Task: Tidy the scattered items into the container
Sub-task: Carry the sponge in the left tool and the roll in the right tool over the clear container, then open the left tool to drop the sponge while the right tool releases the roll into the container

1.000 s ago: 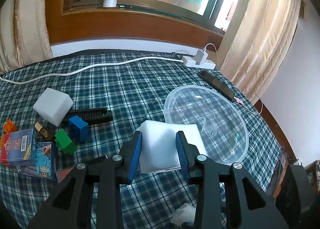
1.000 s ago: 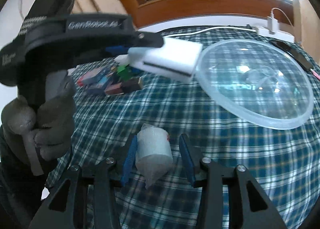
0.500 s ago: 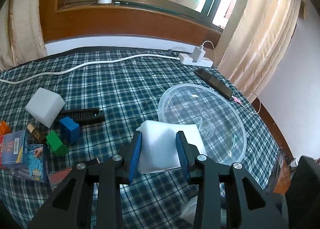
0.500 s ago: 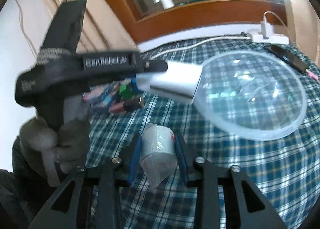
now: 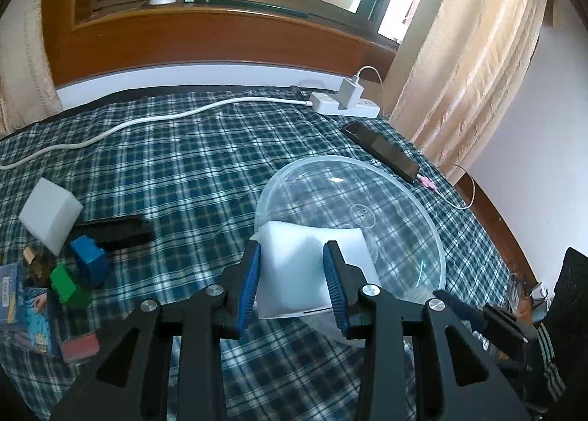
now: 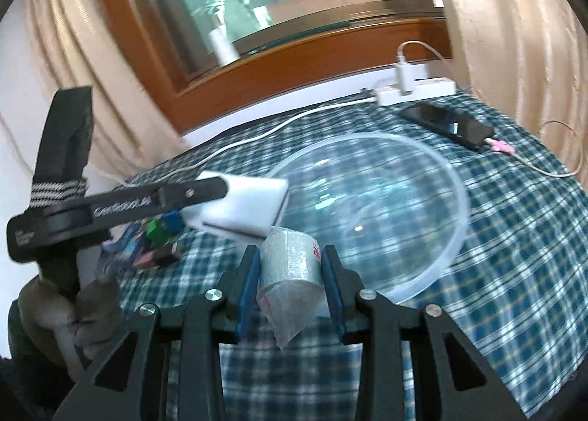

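White sponge [image 5: 294, 266] claw-gripped, over clear bowl [image 5: 404, 200]

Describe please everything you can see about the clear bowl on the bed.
The clear bowl is a wide, round, shallow container of see-through plastic with a thicker whitish rim. It sits upright and empty on the plaid cover, near a black phone. The left gripper holds a white box over its near edge; no contact shows.
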The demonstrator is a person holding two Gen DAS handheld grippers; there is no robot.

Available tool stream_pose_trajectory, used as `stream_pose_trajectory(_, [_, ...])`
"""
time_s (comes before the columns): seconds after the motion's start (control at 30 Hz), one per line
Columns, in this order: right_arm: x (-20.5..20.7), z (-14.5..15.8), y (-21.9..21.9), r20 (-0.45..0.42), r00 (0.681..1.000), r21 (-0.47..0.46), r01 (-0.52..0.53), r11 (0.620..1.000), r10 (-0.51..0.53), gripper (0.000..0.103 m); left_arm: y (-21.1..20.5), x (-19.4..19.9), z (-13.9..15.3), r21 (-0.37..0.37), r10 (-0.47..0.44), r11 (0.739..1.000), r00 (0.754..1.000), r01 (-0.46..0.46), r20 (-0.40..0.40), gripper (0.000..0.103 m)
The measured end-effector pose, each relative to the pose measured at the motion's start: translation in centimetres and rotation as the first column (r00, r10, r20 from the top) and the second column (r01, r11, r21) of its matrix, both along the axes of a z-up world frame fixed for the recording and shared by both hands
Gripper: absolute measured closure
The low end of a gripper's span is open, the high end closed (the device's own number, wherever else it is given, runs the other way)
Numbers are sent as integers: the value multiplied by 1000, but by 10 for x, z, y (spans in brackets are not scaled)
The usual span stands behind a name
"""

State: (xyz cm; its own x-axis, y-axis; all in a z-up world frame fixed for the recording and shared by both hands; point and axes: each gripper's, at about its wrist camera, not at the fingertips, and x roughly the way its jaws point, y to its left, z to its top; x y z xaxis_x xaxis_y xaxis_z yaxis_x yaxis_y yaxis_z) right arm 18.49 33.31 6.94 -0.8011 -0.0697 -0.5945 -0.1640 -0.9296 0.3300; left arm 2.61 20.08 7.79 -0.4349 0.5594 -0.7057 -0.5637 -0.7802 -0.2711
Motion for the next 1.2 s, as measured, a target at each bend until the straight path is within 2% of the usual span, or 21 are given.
stream_pose_trajectory(0.17, [-7,-4,20,8,999,4,49,999,-49,65,15,-7,-3,-6,-4,1000,1000,4,13,65])
stream_pose_trajectory(0.6, [-17,-12,44,23,995,4,98,995,-98,65,46,-26,-12,-18,3,1000,1000,-2,29,62])
stream_pose_trajectory(0.73, [-18,-14,49,20,994,-1,108,994,-108,65,54,-33,-15,2,-8,1000,999,8,51,57])
stream_pose_trajectory(0.87, [-17,-15,52,10,993,-16,119,993,-119,65,63,-38,-22,34,-72,997,991,68,113,37])
stream_pose_trajectory(0.93, [-18,-14,52,9,992,-13,123,992,-123,65,65,-39,-26,27,-72,997,989,69,127,36])
stream_pose_trajectory(1.07, [-17,-15,53,7,992,-22,124,992,-124,65,61,-37,-27,3,-51,999,994,51,101,36])
stream_pose_trajectory(1.2, [-17,-15,53,8,992,-32,126,992,-125,65,54,-35,-24,12,-45,999,996,44,83,36])
